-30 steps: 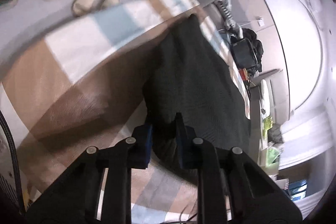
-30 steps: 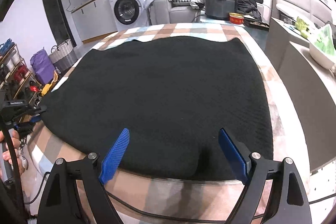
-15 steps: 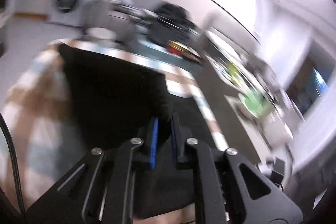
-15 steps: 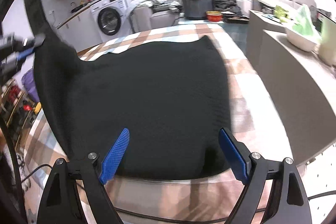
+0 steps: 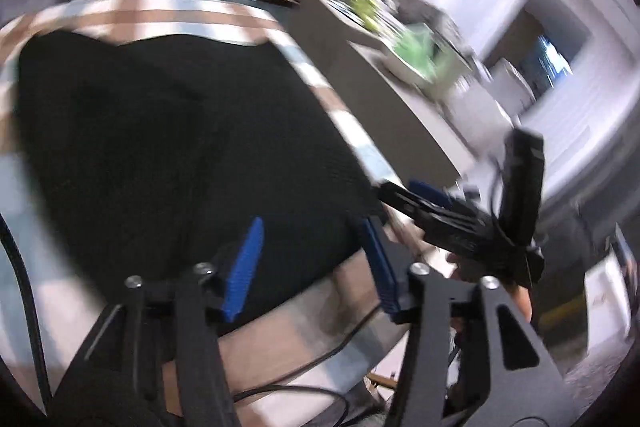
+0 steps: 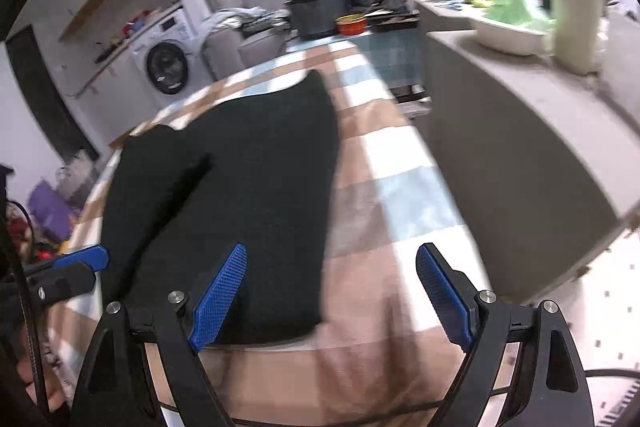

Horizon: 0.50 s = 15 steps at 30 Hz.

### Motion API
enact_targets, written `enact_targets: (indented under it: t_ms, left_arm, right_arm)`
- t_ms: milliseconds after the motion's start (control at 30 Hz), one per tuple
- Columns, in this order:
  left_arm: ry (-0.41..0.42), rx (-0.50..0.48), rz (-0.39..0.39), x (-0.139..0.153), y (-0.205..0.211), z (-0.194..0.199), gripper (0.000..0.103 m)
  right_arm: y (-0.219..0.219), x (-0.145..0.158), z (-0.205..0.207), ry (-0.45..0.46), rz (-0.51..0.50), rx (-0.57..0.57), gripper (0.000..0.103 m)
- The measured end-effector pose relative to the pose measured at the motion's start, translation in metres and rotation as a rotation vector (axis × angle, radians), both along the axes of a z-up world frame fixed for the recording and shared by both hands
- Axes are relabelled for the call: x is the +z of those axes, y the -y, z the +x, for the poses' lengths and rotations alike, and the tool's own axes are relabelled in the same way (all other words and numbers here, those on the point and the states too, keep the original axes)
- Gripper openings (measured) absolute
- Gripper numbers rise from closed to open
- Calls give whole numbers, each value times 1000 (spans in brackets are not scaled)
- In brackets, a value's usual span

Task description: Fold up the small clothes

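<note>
My left tool [image 5: 312, 259] has just been opening; its blue pads stand apart over the near hem of the black garment [image 5: 172, 147], and I see no cloth pinched between them. My right tool [image 6: 328, 291] is spread wide and empty, hanging above the checked cloth [image 6: 384, 163] just beside the garment's right edge.

The black garment [image 6: 248, 163] lies flat on the checked cloth covering the counter, with one side flap laid over its middle. In the right wrist view that flap shows as a darker diagonal ridge on the left half.

What worries me: the flap sits loose, and its edge runs on a slant rather than parallel to the far side. If I draw the left tool back while a pad touches the knit, I judge it could drag the fold open again. The left view is badly smeared, so I cannot tell how close the pads are to the fabric. The right tool is also near the garment's free edge; a careless sweep there could ruck it. A cable [image 5: 320, 359] trails across the near edge of the counter and might snag.

The garment's long axis runs away from me, from the near hem toward the far end of the counter, where a pointed corner [image 6: 316, 75] aims at the dark pot [image 6: 316, 13].
</note>
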<state>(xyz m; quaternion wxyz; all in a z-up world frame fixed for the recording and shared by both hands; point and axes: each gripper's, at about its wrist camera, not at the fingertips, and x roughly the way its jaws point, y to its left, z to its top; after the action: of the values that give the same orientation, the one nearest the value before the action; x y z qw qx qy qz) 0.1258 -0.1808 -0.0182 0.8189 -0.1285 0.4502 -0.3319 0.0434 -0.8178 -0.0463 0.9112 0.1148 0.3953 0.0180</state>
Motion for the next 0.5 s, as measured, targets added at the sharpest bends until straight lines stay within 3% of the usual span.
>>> enact_targets:
  t_ms: [133, 200, 267, 500]
  left_arm:
    - [-3, 214, -10, -14, -77, 15, 51]
    - [5, 313, 22, -20, -104, 23, 51]
    - [-4, 360, 43, -27, -124, 33, 51]
    - [-36, 406, 6, -46, -160, 63, 51]
  right_arm:
    - [-28, 1, 11, 4, 96, 98, 88]
    - [-44, 0, 20, -7, 131, 130, 88]
    - [-62, 4, 31, -5, 134, 160, 88]
    - [-102, 1, 92, -56, 187, 185, 88]
